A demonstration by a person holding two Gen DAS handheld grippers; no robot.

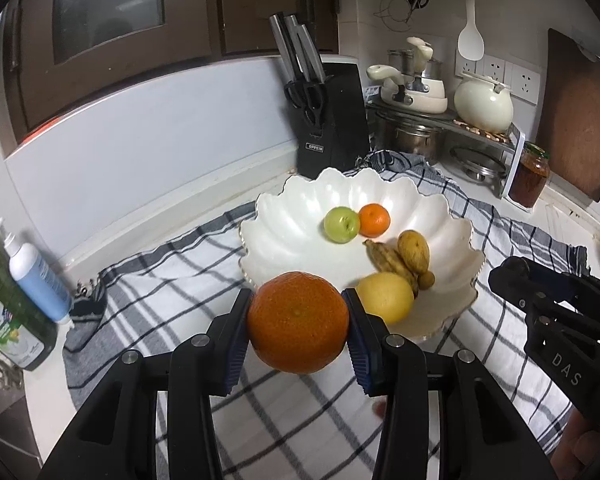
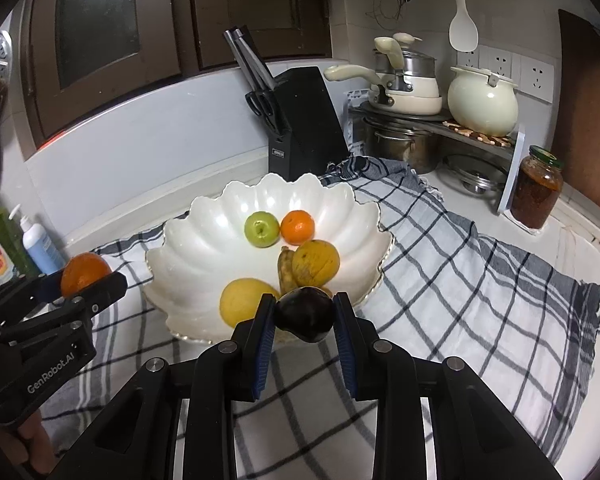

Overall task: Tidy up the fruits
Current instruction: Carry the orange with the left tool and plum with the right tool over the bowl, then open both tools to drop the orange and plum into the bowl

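Observation:
My left gripper [image 1: 298, 320] is shut on a large orange [image 1: 298, 322] and holds it just before the near rim of the white scalloped bowl [image 1: 300, 200]. The bowl holds a green apple [image 1: 341, 225], a small orange [image 1: 374, 220], a yellow lemon [image 1: 386, 298], a small banana [image 1: 388, 262] and a brownish-yellow fruit [image 1: 414, 251]. My right gripper [image 2: 304, 316] is shut on a dark purple fruit [image 2: 305, 314] at the bowl's [image 2: 204, 224] near rim. The left gripper [image 2: 82, 286] with the orange [image 2: 85, 273] shows at the left in the right wrist view.
A checked cloth [image 2: 460, 264] covers the counter under the bowl. A black knife block [image 1: 332, 120] stands behind. Pots and a cream kettle [image 1: 484, 106] sit on a rack at back right, with a jar [image 1: 528, 178] beside. Soap bottles [image 1: 36, 276] stand at the left.

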